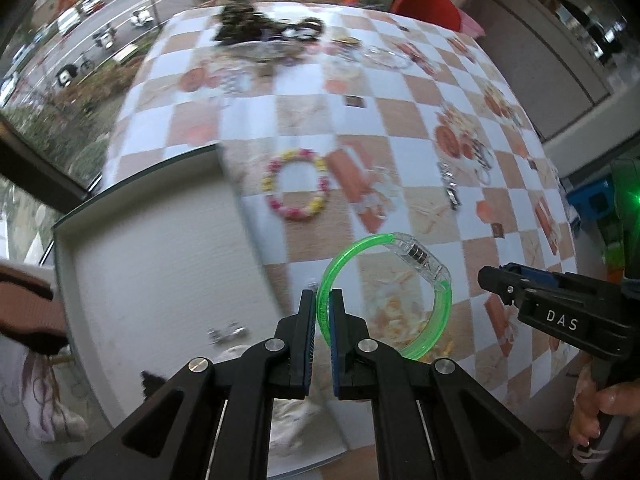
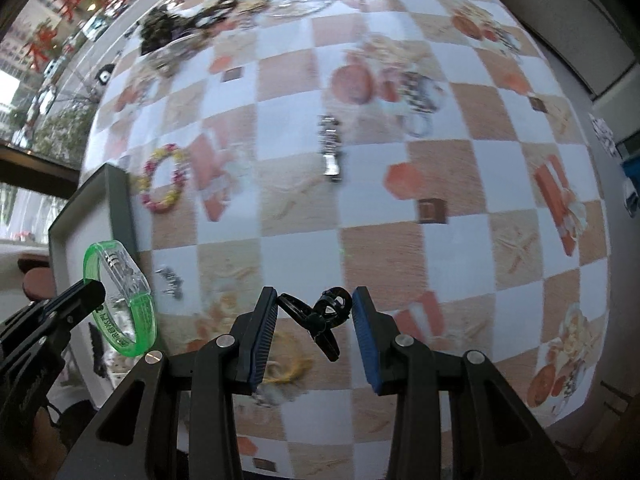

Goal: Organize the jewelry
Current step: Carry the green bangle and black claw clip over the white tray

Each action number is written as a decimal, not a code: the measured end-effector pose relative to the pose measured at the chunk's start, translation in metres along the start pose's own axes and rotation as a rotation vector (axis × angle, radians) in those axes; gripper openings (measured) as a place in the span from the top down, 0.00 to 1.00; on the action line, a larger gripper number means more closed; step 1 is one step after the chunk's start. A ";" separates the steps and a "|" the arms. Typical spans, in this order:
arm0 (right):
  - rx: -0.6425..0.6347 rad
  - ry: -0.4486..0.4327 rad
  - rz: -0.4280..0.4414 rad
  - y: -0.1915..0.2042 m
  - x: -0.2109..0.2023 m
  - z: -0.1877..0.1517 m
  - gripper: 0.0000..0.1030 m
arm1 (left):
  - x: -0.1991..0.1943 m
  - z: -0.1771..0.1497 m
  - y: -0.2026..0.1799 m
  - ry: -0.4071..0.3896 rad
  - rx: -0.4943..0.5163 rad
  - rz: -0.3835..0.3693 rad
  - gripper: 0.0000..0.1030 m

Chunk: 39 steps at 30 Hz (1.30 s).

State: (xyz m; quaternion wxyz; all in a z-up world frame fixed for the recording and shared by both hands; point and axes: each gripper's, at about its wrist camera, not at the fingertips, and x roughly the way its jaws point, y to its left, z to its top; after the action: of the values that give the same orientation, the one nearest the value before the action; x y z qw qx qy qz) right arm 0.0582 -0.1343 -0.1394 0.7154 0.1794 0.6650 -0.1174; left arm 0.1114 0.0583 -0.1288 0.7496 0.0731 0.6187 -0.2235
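A checkered tablecloth (image 1: 400, 120) covers the table, a red stool (image 1: 428, 8) beyond its far edge

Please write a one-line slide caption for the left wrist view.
Left gripper shut on a green bracelet beside the white tray, above the checkered tablecloth.

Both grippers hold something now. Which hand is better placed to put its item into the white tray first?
Probably the left. The left gripper, shut on the green bracelet, hangs right at the white tray's edge. The right gripper, holding the black hair clip, is over the checkered tablecloth, farther from the tray.
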 end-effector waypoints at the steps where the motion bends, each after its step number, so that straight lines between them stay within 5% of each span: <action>1: -0.010 0.000 0.004 0.005 0.000 0.000 0.60 | -0.003 -0.002 0.008 -0.004 -0.016 0.004 0.90; 22: -0.275 0.004 0.132 0.140 0.006 0.003 0.60 | -0.026 -0.054 0.140 -0.019 -0.298 0.116 0.90; 32: -0.386 0.047 0.162 0.200 0.030 0.002 0.60 | -0.010 -0.058 0.169 0.001 -0.367 0.136 0.90; 39: -0.355 0.102 0.160 0.215 0.062 0.010 0.60 | 0.012 -0.054 0.170 0.033 -0.352 0.144 0.90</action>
State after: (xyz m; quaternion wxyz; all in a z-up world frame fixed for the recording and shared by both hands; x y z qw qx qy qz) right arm 0.1596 0.0612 -0.1789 0.7081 0.1086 0.6943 0.0683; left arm 0.1366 0.2274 -0.1807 0.7546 -0.0113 0.6537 -0.0564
